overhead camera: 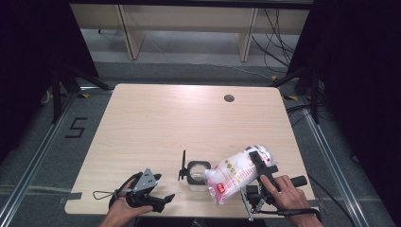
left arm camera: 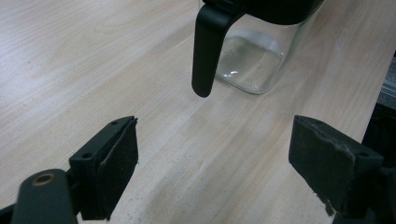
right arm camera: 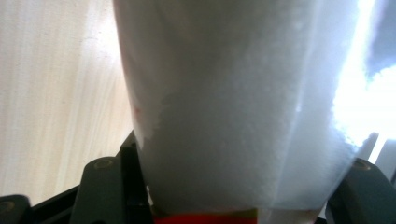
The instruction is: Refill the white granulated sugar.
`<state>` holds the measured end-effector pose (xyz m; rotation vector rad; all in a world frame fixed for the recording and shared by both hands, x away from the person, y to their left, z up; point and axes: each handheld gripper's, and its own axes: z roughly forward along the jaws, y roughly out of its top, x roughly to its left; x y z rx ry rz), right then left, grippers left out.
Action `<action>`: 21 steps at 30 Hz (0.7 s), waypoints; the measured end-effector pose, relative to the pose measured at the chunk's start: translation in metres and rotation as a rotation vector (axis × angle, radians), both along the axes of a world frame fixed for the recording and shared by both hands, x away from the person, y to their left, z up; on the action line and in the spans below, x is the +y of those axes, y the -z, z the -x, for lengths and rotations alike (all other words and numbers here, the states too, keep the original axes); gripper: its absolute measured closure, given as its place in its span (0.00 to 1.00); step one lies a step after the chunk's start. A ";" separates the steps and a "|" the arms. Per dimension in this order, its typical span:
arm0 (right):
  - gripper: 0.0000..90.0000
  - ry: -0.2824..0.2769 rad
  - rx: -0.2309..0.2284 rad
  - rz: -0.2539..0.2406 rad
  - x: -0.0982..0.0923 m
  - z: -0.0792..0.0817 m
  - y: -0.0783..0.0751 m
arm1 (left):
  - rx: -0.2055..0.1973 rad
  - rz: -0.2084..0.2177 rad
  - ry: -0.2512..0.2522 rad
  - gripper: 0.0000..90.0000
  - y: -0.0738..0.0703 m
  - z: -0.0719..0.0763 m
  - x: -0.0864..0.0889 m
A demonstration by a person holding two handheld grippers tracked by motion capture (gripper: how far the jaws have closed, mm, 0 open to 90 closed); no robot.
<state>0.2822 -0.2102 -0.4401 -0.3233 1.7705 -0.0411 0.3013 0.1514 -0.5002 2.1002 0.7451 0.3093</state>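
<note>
In the high view the right gripper (overhead camera: 253, 172) clamps a white bag (overhead camera: 236, 174) at the lower right of the table (overhead camera: 156, 118), tilted with one end over the glass jar (overhead camera: 197, 174). The right gripper view shows white grains inside the bag between its jaws. The left gripper (left arm camera: 212, 163) stands wide, empty, near the jar's black handle (left arm camera: 208, 51).

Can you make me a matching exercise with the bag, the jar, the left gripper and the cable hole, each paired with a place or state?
Things:
1. bag of white powder
2. glass jar
3. left gripper
4. cable hole

States or places:
A. far right part of the table
B. open, holding nothing
C. clamped in the right gripper, tilted toward the jar
D. standing near the front edge, black lid flipped up

Pairs: 1-C, 2-D, 3-B, 4-A
</note>
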 end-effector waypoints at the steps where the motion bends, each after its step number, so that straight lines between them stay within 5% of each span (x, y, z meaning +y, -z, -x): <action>1: 0.43 -0.001 -0.001 -0.006 0.000 0.000 -0.001 | -0.003 -0.006 0.001 0.17 0.000 0.000 0.000; 3: 0.43 0.027 0.022 0.029 0.000 0.001 -0.003 | -0.030 -0.021 0.017 0.17 0.000 -0.001 0.001; 5: 0.43 0.014 0.003 -0.022 -0.002 -0.001 0.004 | -0.024 -0.023 0.017 0.17 -0.001 -0.001 0.001; 7: 0.43 0.001 0.003 -0.004 -0.002 -0.001 0.002 | -0.002 0.005 -0.004 0.17 0.001 0.001 -0.001; 9: 0.43 -0.012 -0.011 0.000 -0.002 -0.001 0.000 | -0.016 -0.017 0.009 0.17 0.000 -0.001 0.001; 10: 0.43 0.004 -0.002 -0.040 -0.003 0.000 0.002 | -0.020 -0.018 0.009 0.17 0.000 -0.001 0.001; 13: 0.43 0.000 0.002 0.003 -0.001 -0.001 0.001 | -0.003 -0.009 0.002 0.17 0.000 0.000 0.000; 21: 0.43 0.010 0.011 -0.020 -0.002 0.000 0.001 | -0.020 -0.017 0.016 0.17 0.000 -0.002 0.001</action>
